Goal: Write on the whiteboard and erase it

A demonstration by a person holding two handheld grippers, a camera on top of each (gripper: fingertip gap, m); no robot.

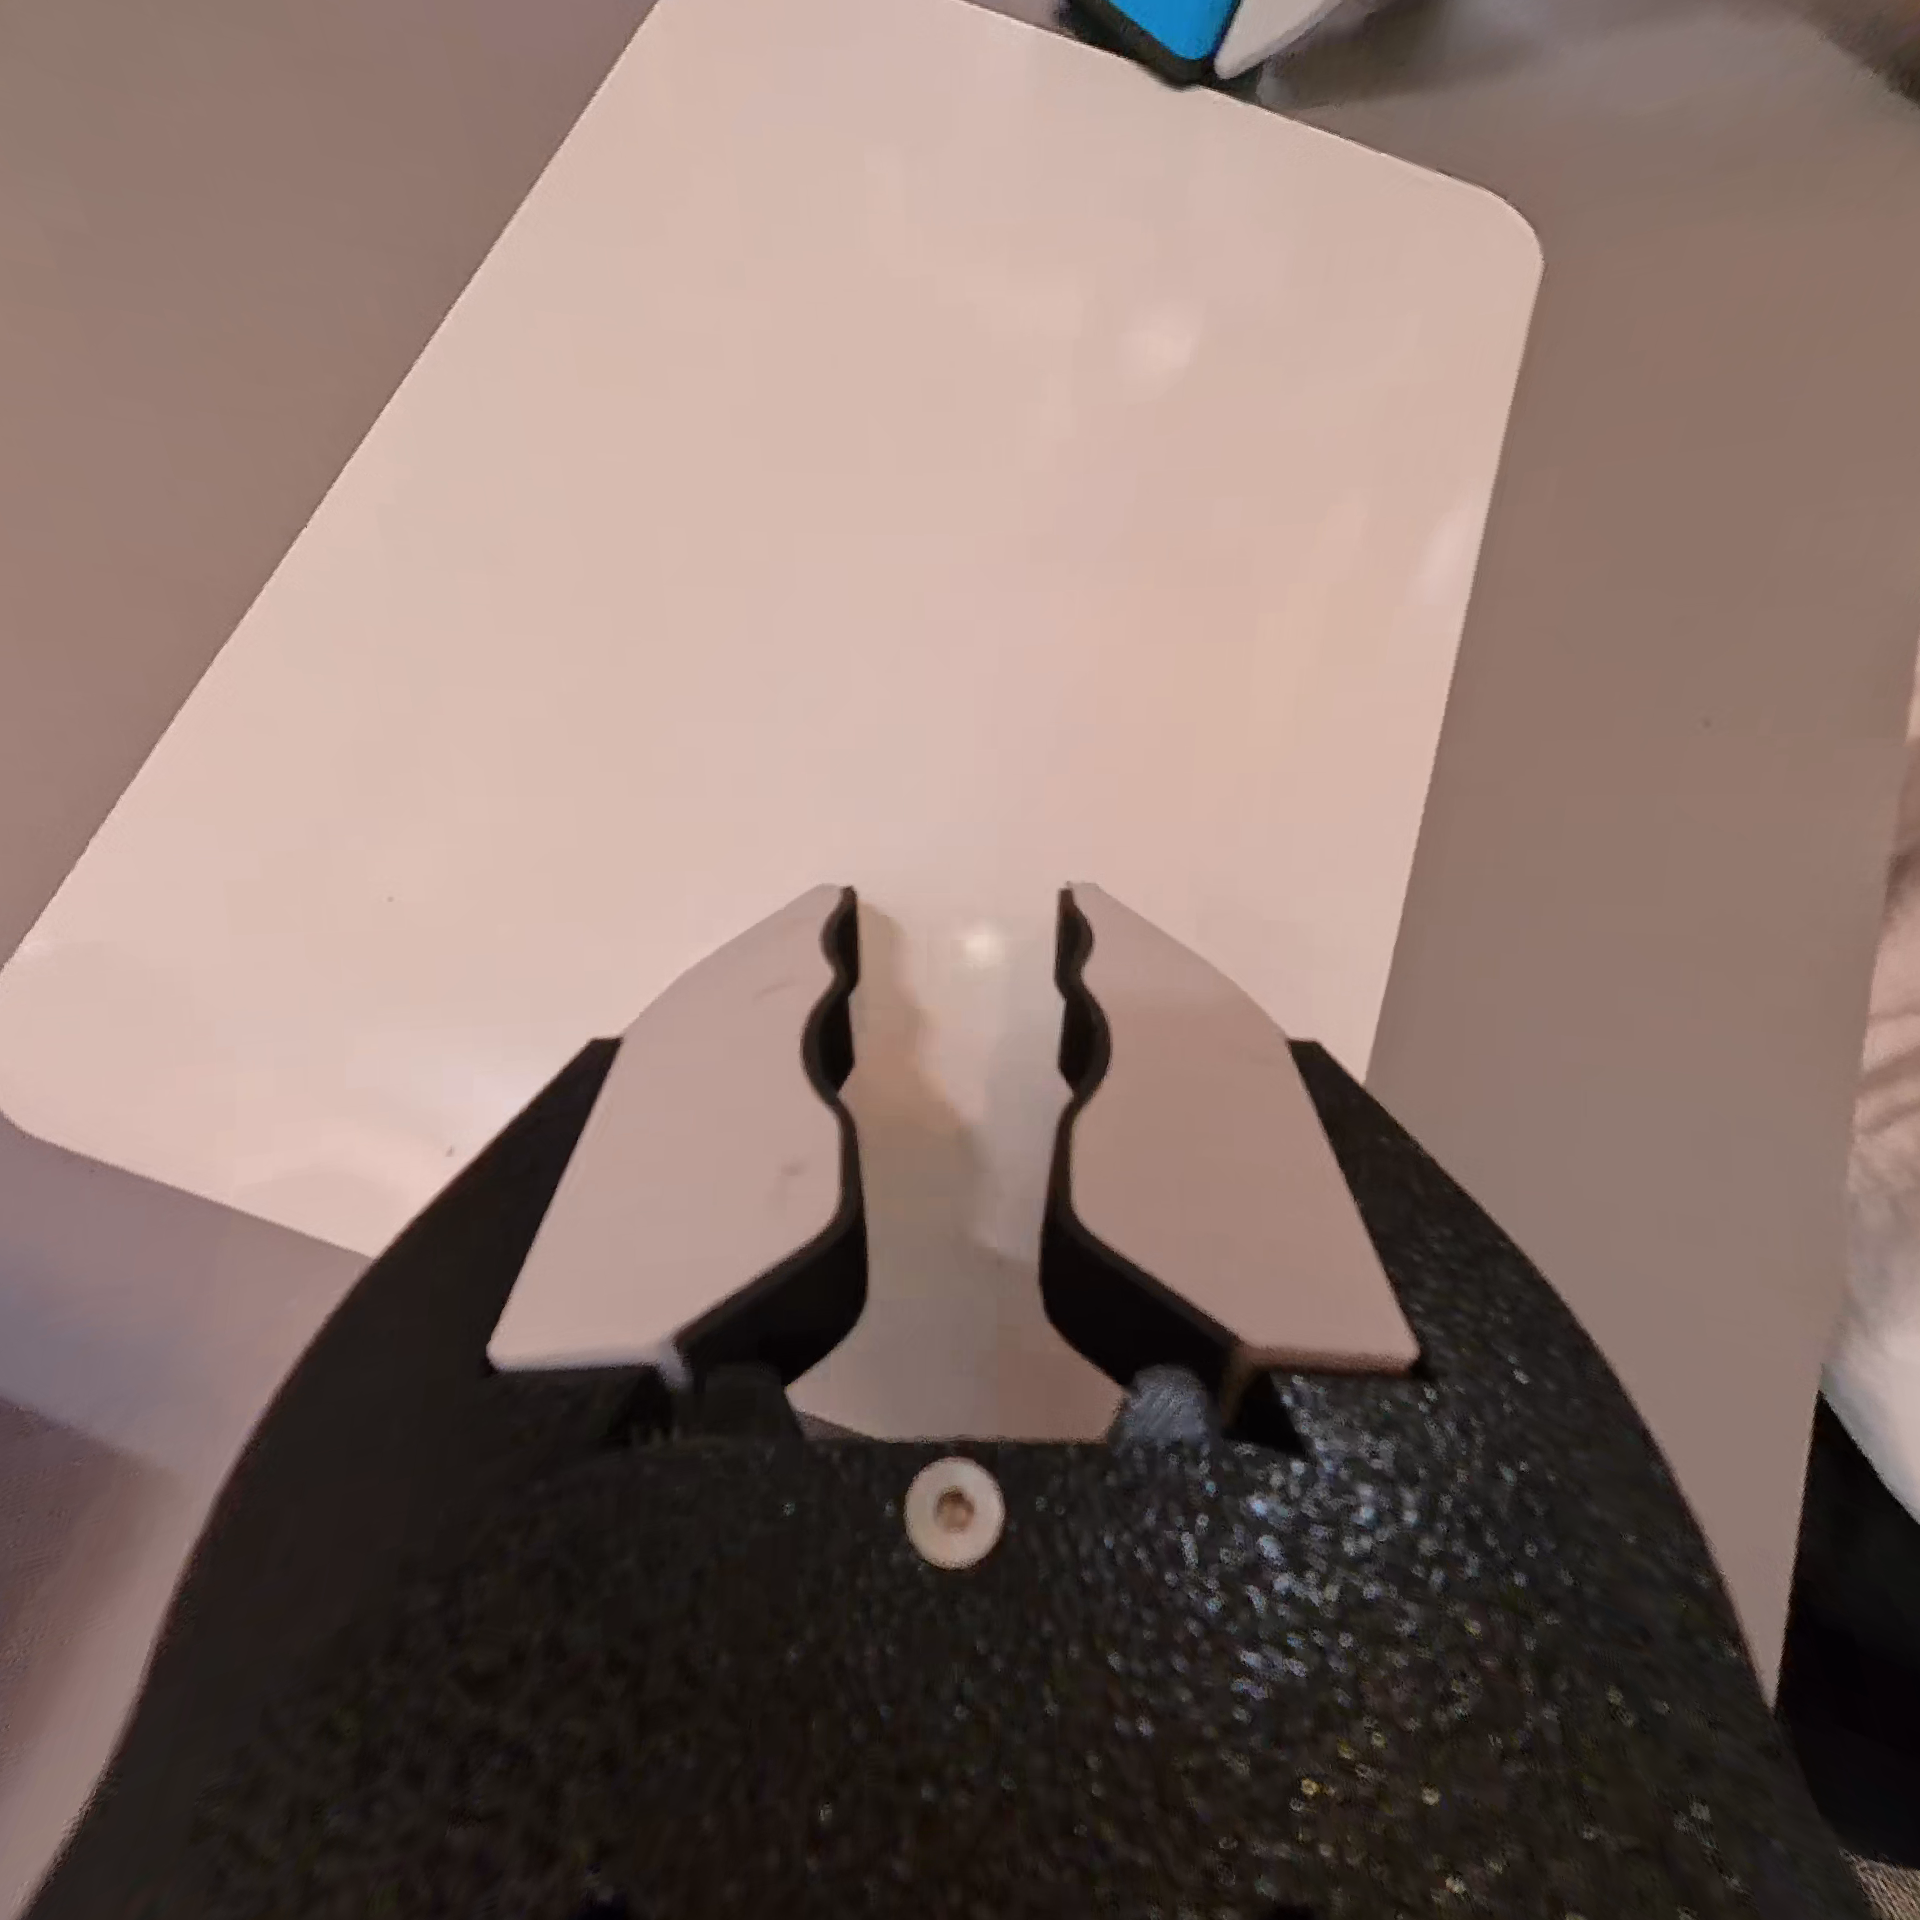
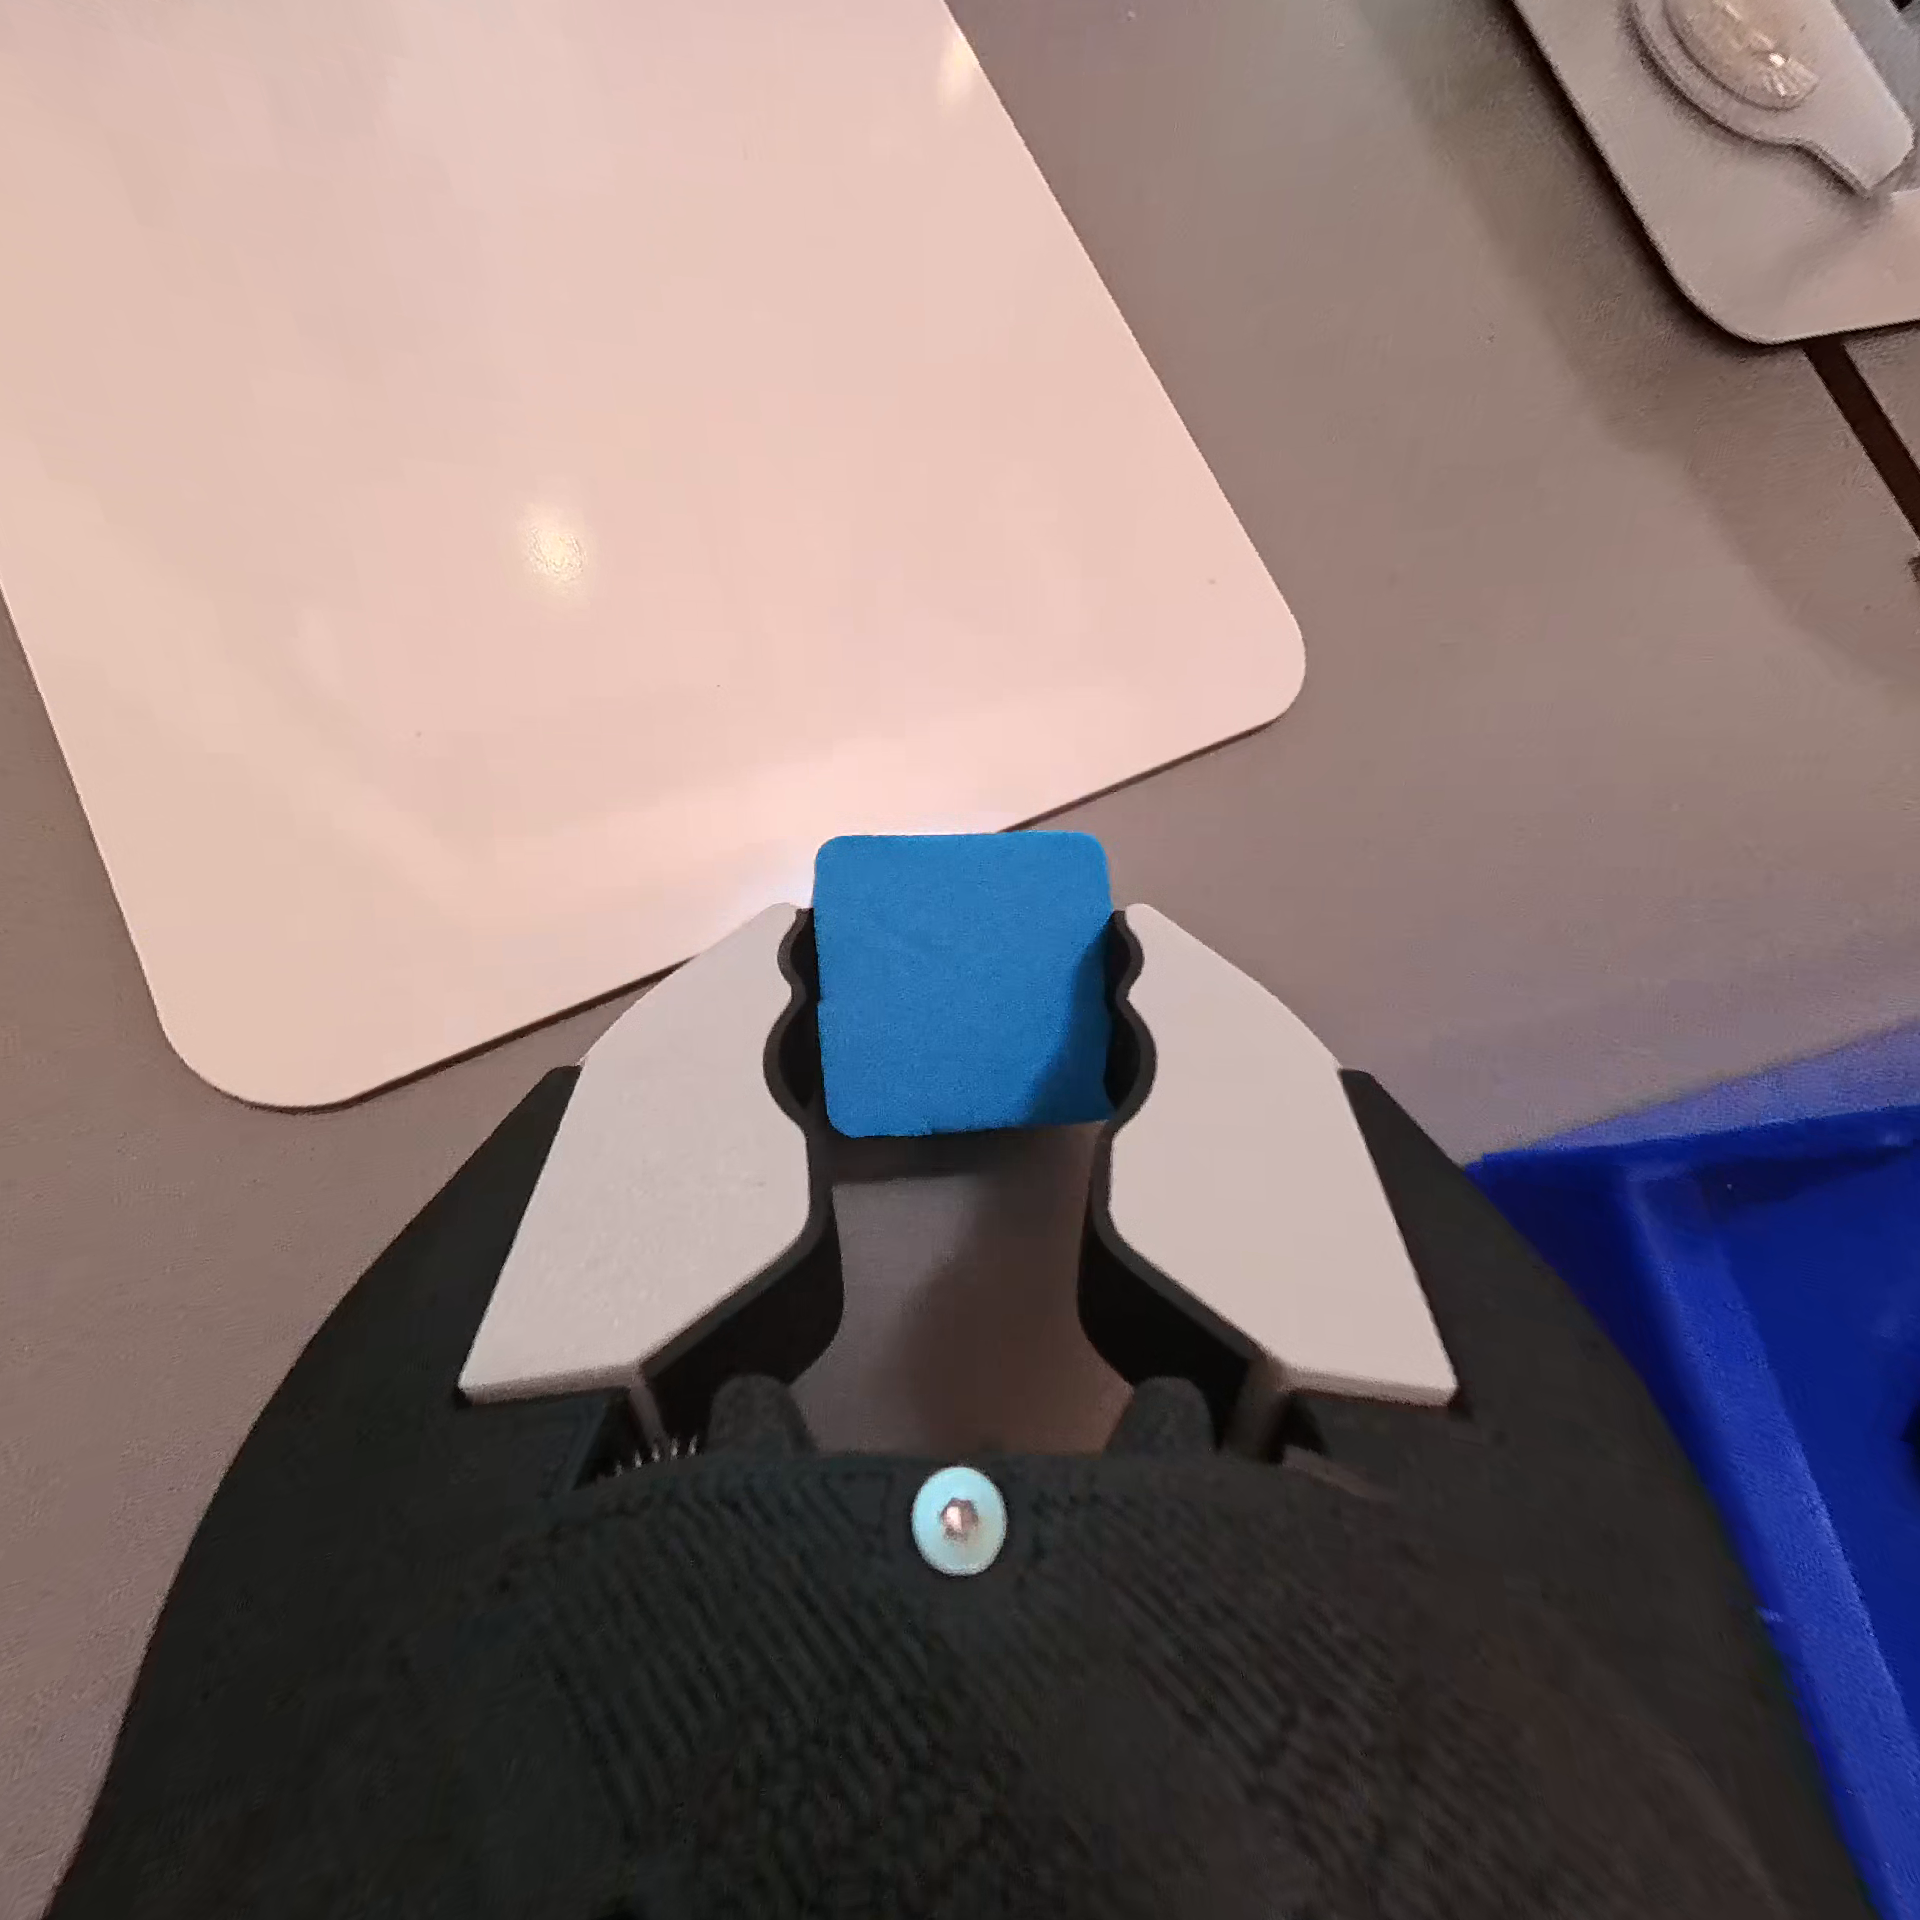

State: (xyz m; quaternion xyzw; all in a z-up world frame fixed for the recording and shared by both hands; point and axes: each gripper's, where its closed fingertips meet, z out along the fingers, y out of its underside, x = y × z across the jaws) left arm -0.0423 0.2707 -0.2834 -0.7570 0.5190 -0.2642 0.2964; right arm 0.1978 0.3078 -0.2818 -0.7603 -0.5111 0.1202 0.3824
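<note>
Eraser (image 2: 961, 987), blue and square, sits pinched between your right gripper (image 2: 961, 914) fingers at the near edge of the whiteboard (image 2: 582, 468), likely so its face can drop flat for wiping. Your left gripper (image 1: 958, 904) hovers spread and empty over the blank board, probably ready to steady it on the table (image 2: 1455, 675).

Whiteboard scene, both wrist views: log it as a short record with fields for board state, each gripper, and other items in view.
whiteboard: lies flat on the grey table, no marks visible
right gripper: shut on a blue eraser, at the board's near edge
left gripper: open, empty, over the board
blue bin: to the right of the right gripper
grey flat object: far right on the table, unclear what it is
marker: not seen
</note>
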